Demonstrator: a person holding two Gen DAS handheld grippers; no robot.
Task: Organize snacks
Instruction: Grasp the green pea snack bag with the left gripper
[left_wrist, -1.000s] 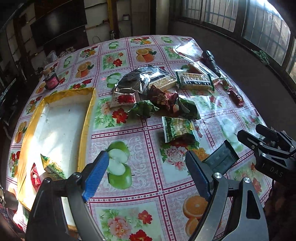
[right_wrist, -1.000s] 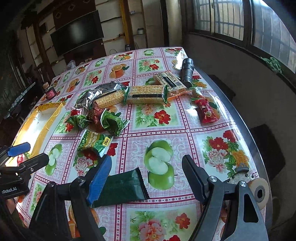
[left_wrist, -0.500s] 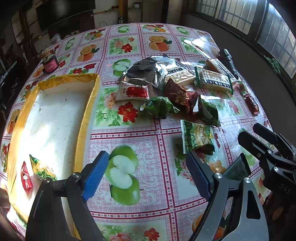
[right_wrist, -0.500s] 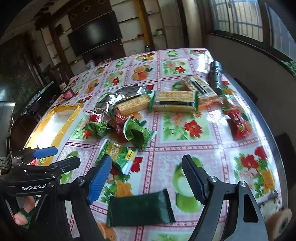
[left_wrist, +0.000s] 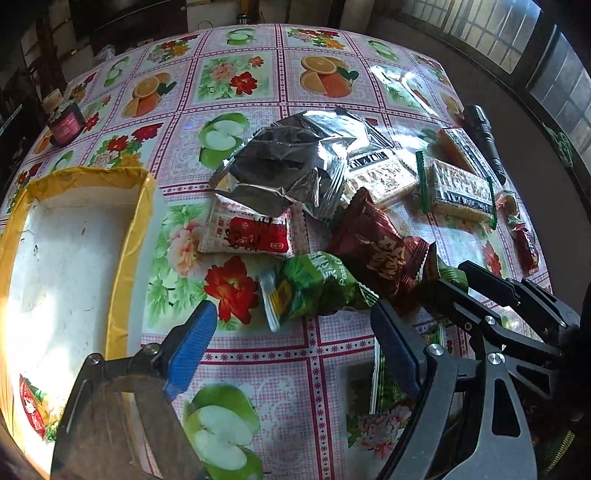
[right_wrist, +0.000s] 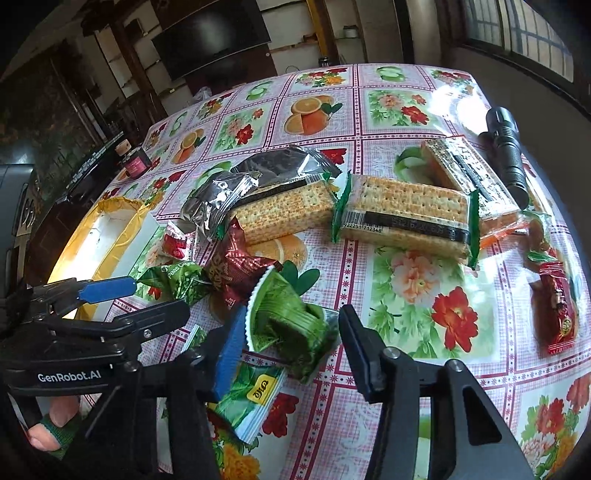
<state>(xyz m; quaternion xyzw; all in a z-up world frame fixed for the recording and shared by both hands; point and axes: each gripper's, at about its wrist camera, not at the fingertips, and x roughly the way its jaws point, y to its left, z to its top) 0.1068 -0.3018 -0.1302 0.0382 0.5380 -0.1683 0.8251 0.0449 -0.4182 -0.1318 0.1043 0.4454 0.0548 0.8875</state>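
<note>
In the right wrist view a crumpled green snack pack (right_wrist: 288, 325) lies between the fingers of my right gripper (right_wrist: 293, 350). Its jaws are closing: the blue left pad (right_wrist: 229, 354) is at the pack's curled edge, and a thin gap shows at the right finger. My left gripper (left_wrist: 291, 343) stands open low over the tablecloth, just short of a green peas bag (left_wrist: 317, 284), with nothing between its fingers. A yellow-rimmed white box (left_wrist: 129, 240) sits to its left and holds a red snack (left_wrist: 31, 406). The right gripper (left_wrist: 448, 275) shows at the right of the left wrist view.
A pile lies beyond both grippers: silver pouch (left_wrist: 288, 162), red-and-white packet (left_wrist: 247, 232), dark red bag (left_wrist: 376, 247), cracker packs (right_wrist: 402, 218). A black flashlight (right_wrist: 506, 155) and a red bar (right_wrist: 557, 314) lie near the right edge. A flat green packet (right_wrist: 251, 402) lies under my right gripper. A red jar (left_wrist: 66, 122) stands far left.
Both grippers have moved forward and down towards the snack pile. The right gripper's jaws have narrowed around the crumpled green pack. The dark green flat wrapper has dropped out of its view.
</note>
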